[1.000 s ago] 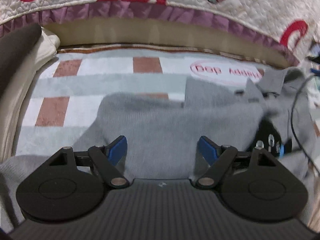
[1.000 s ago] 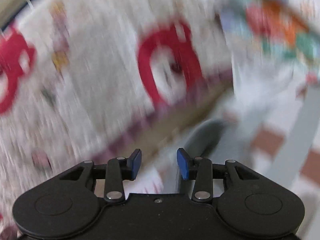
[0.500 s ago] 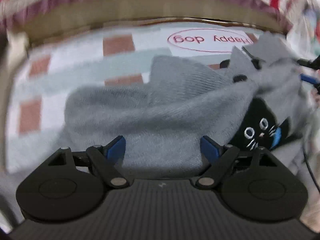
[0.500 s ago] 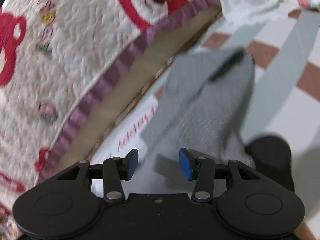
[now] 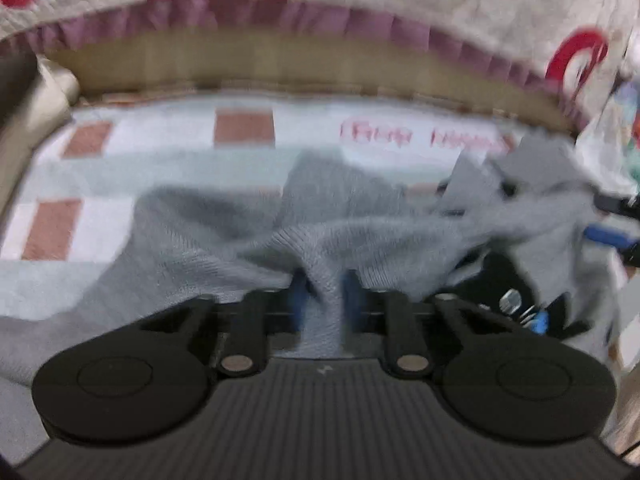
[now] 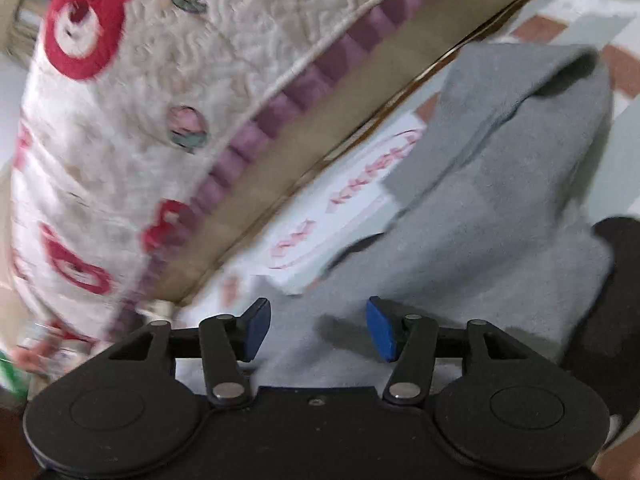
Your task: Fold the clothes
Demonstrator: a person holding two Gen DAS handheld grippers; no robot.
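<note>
1. Left gripper (image 5: 323,300): blue fingers (image 5: 299,298) closing, clenched on a pinched ridge of the grey knit sweater (image 5: 224,236); fabric bunched between them and drawn up into folds.
2. Right gripper (image 6: 318,328): fingers (image 6: 380,330) spreading, released; grey fabric lying beneath and beyond them, not pressed by either pad.
3. Sweater (image 6: 500,208) spread and rumpled on a checked mat (image 5: 100,176) of pale green, white and terracotta squares, with a red oval of lettering (image 6: 348,200) partly covered by the cloth.
4. Black cat motif (image 5: 516,300) with pale eyes on the sweater's right part in the left wrist view, partly folded under.
5. Quilted cream bedspread (image 6: 152,92) with red bear shapes and a purple ruffle (image 5: 360,16) hanging just behind the mat.
6. Left wrist view blurred; fine detail unreadable.
</note>
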